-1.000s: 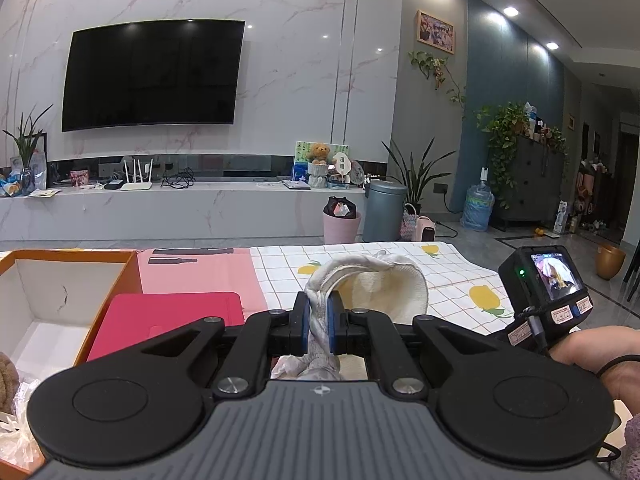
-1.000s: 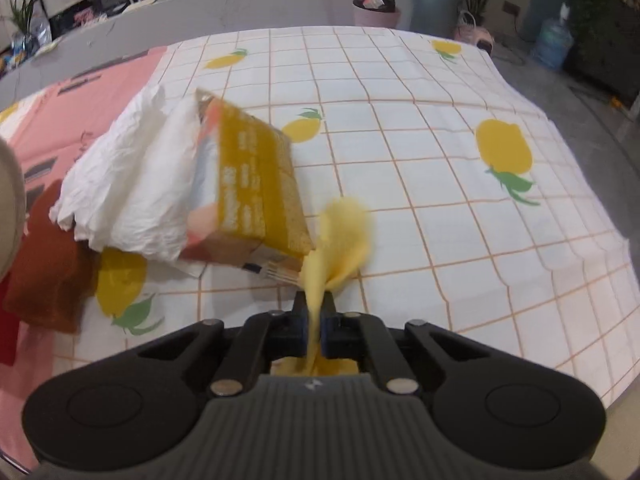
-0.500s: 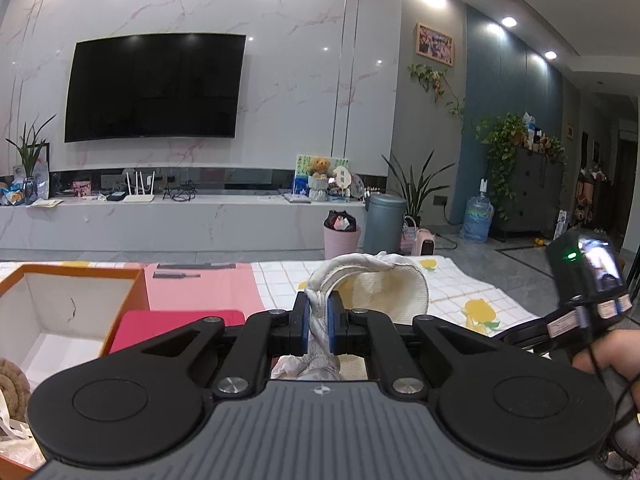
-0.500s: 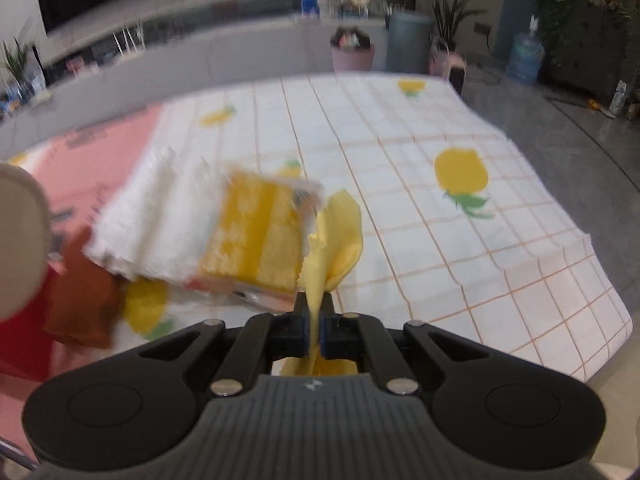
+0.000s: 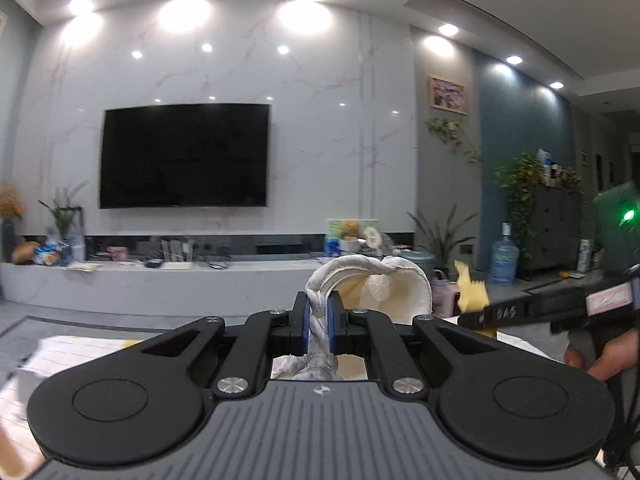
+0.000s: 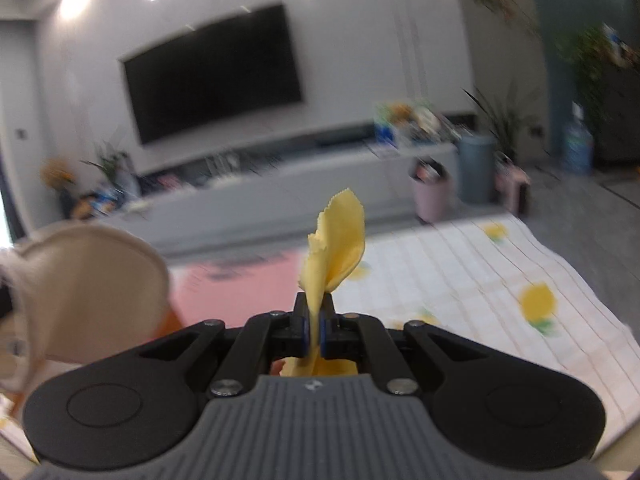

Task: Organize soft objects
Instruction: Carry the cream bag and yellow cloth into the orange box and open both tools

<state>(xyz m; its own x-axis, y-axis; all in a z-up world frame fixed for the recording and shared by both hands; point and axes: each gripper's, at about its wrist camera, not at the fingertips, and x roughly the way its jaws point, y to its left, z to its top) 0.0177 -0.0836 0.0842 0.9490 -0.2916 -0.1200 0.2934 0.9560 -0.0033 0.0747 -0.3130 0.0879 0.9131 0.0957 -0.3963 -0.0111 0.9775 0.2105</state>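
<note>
Living-room backdrop, lemon-print table (image 6: 500, 280) below. Left tool (image 5: 319, 322) clamped on white fabric pouch (image 5: 376, 286); right tool (image 6: 314, 330) pinching yellow cloth (image 6: 340, 240). Best kept gripped firmly, carried low over container.

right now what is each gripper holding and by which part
The left gripper is shut on a bunched edge of a white cloth bag. The right gripper pinches a yellow cloth near its lower edge; the rest stands up above the jaws.

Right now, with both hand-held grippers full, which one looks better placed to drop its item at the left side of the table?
Probably left. The left hand-held gripper, shut on the white pouch, is left of the right hand-held gripper holding the yellow cloth. No container is visible.
</note>
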